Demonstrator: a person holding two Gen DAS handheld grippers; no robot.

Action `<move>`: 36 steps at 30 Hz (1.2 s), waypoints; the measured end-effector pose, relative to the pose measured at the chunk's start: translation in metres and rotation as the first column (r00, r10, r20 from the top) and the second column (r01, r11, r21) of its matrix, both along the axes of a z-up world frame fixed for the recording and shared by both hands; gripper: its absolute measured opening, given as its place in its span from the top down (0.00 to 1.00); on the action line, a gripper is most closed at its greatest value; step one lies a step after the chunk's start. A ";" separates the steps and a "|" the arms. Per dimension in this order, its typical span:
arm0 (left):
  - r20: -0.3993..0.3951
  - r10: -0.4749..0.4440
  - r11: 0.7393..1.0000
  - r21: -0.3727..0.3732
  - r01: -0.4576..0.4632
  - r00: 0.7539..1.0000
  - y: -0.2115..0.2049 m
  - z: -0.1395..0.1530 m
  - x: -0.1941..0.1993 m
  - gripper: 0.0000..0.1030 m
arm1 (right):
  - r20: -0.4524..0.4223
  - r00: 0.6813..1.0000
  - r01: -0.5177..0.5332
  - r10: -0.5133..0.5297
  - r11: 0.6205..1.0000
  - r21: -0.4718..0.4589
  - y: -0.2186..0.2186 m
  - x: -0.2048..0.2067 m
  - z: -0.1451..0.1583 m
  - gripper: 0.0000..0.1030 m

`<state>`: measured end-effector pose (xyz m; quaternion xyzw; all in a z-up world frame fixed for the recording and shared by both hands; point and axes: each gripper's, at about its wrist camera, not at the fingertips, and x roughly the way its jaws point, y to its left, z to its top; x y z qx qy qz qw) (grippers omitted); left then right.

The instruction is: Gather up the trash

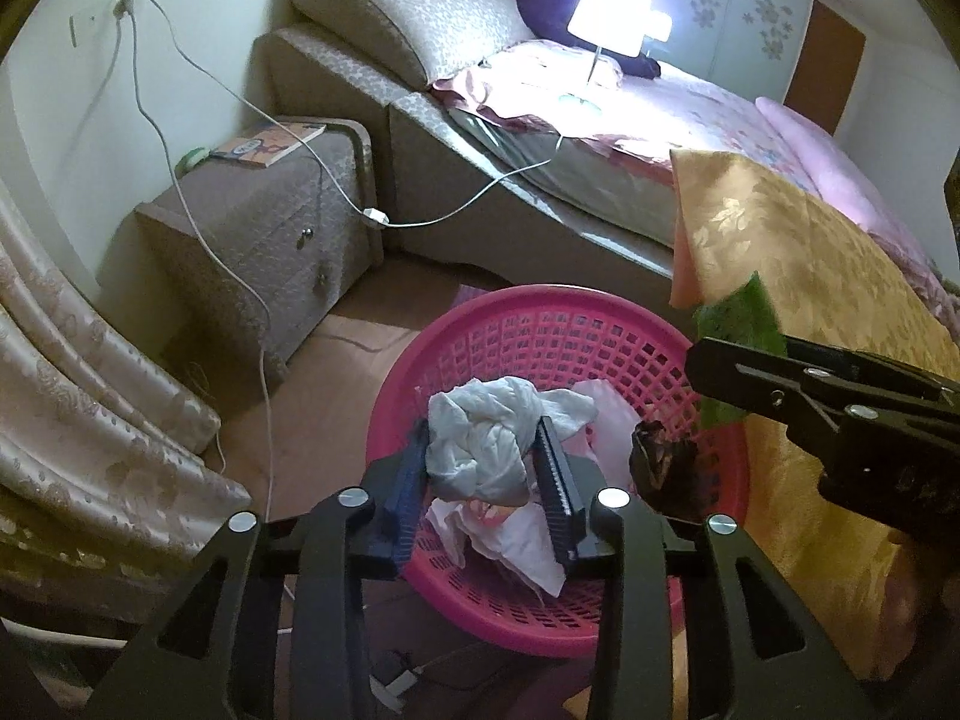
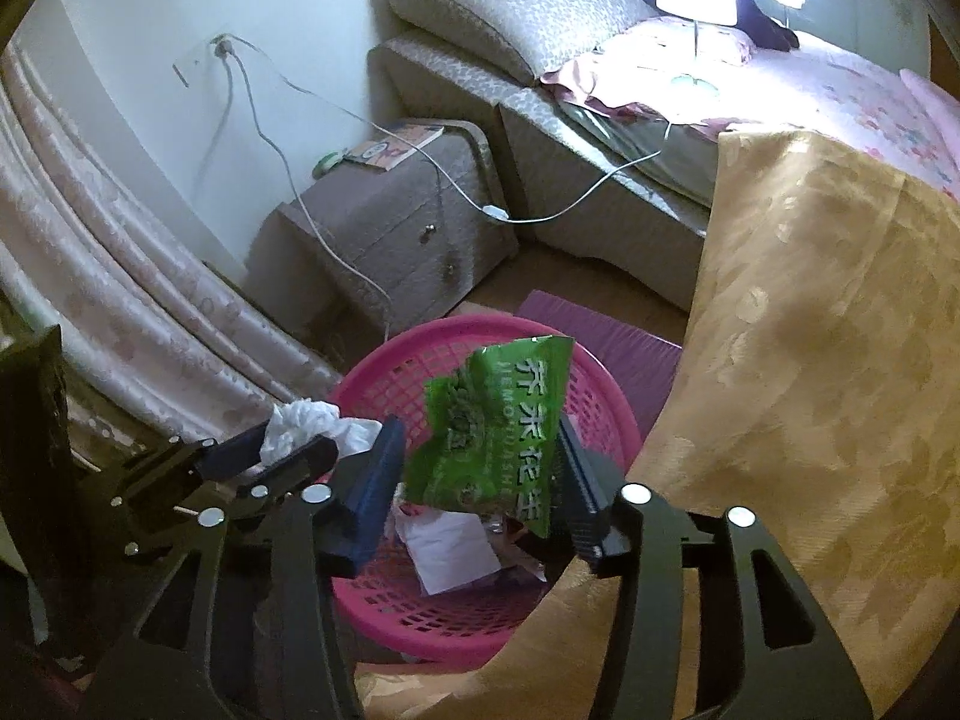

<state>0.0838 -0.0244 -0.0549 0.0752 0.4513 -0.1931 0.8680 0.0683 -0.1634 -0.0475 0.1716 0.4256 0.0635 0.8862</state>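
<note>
A pink plastic basket (image 1: 540, 324) stands on the floor beside the bed and also shows in the right wrist view (image 2: 384, 384). It holds crumpled paper (image 1: 516, 546) and a dark scrap (image 1: 666, 468). My left gripper (image 1: 486, 468) is shut on a crumpled white tissue (image 1: 486, 438) above the basket; the tissue also shows in the right wrist view (image 2: 300, 426). My right gripper (image 2: 474, 468) holds a green snack wrapper (image 2: 492, 426) over the basket, its jaws wide apart with the wrapper resting against the right finger. The wrapper also shows in the left wrist view (image 1: 741, 318).
A yellow patterned bedspread (image 2: 810, 312) hangs down right of the basket. A grey nightstand (image 1: 264, 234) with a book stands at the back left. White cables (image 1: 258, 300) hang from the wall socket. Curtains (image 1: 90, 420) hang at the left. A lit lamp (image 1: 609, 12) stands on the bed.
</note>
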 end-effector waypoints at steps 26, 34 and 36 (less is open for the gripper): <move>0.021 0.088 0.996 -0.010 -0.088 0.996 0.014 0.007 0.006 0.25 | 0.056 0.992 0.109 -0.110 0.994 0.027 -0.026 -0.029 0.008 0.25; 0.057 0.094 0.995 0.018 -0.095 0.994 0.013 0.011 0.004 0.25 | 0.087 0.989 0.119 -0.117 0.993 -0.020 -0.021 -0.045 0.009 0.20; 0.069 0.095 0.995 0.030 -0.097 0.993 0.012 0.013 0.002 0.25 | 0.094 0.989 0.113 -0.110 0.993 -0.031 -0.017 -0.048 0.009 0.20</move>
